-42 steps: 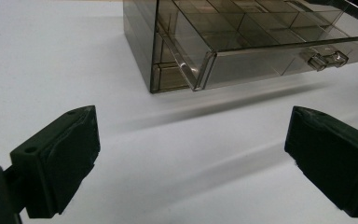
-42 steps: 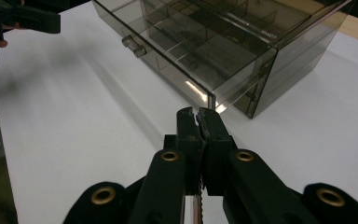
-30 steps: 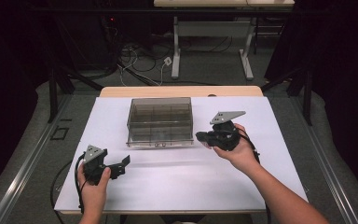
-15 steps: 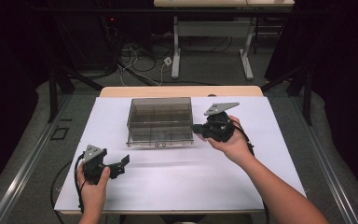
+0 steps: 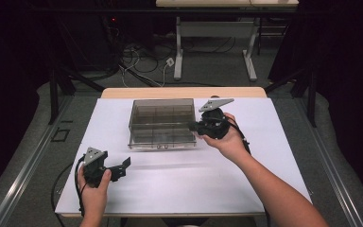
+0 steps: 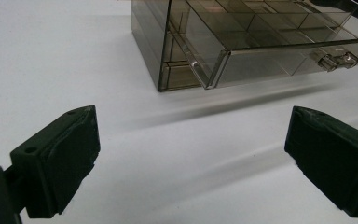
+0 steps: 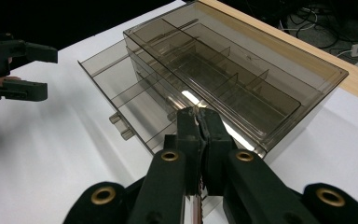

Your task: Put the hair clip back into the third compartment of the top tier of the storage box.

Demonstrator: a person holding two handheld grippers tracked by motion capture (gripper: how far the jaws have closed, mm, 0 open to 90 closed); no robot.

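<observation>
I see R gripper (image 5: 194, 126) w/ jaws clenched on nothing at the right end of the smoky plastic drawer box (image 5: 160, 120), mid-back of the white table (image 5: 194, 184), its drawer (image 7: 121, 95) partly out, while L gripper (image 5: 125, 165) rests front-left, jaws released.

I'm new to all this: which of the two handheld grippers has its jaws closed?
The right gripper, held beside the smoky plastic drawer box: its two black jaws press together with no gap. The left gripper, nearer the table's front edge, has jaws spread wide apart.
</observation>
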